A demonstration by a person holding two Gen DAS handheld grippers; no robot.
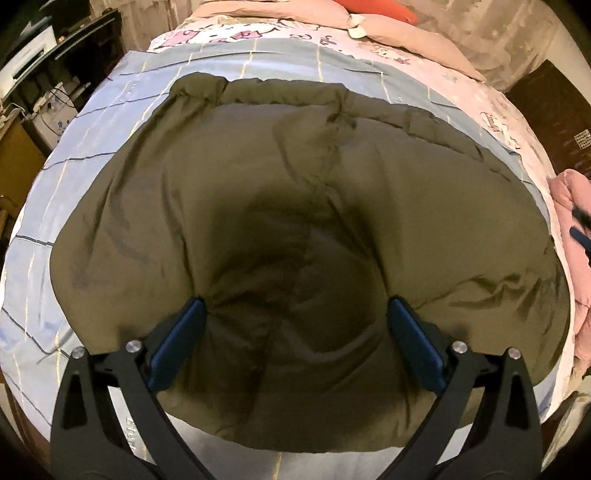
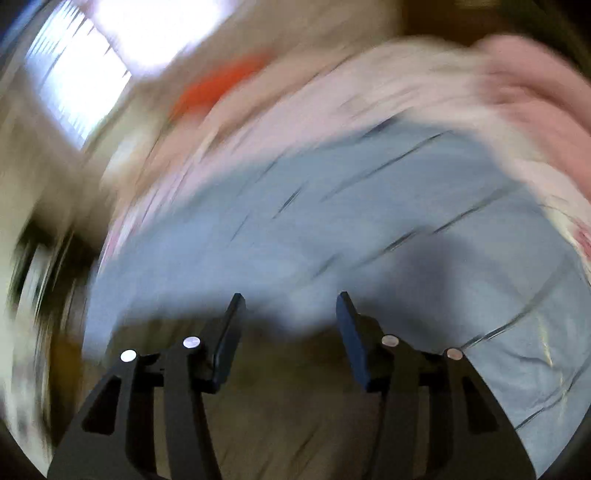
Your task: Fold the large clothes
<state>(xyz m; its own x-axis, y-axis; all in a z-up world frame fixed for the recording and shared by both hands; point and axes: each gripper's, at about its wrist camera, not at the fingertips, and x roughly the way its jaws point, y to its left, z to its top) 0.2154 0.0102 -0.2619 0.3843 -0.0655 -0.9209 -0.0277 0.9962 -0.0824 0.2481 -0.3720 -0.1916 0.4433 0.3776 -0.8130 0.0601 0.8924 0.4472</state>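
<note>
A large olive-green padded garment [image 1: 295, 206] lies spread on a bed with a light blue checked sheet [image 1: 55, 206]. My left gripper [image 1: 295, 306] is open just above the garment's near part, with its blue pads wide apart and nothing between them. The right wrist view is heavily motion-blurred. My right gripper [image 2: 291, 299] is open and empty there, over the garment's olive edge [image 2: 295, 387], with the blue sheet [image 2: 369, 221] beyond. A blue tip of the right gripper [image 1: 580, 236] shows at the far right edge of the left wrist view.
A pink patterned quilt [image 1: 406, 40] and an orange-red pillow [image 1: 384, 9] lie at the head of the bed. Pink bedding [image 1: 576, 288] is bunched at the right. Dark furniture and shelves [image 1: 55, 74] stand to the left. A bright window [image 2: 122, 40] shows in the right wrist view.
</note>
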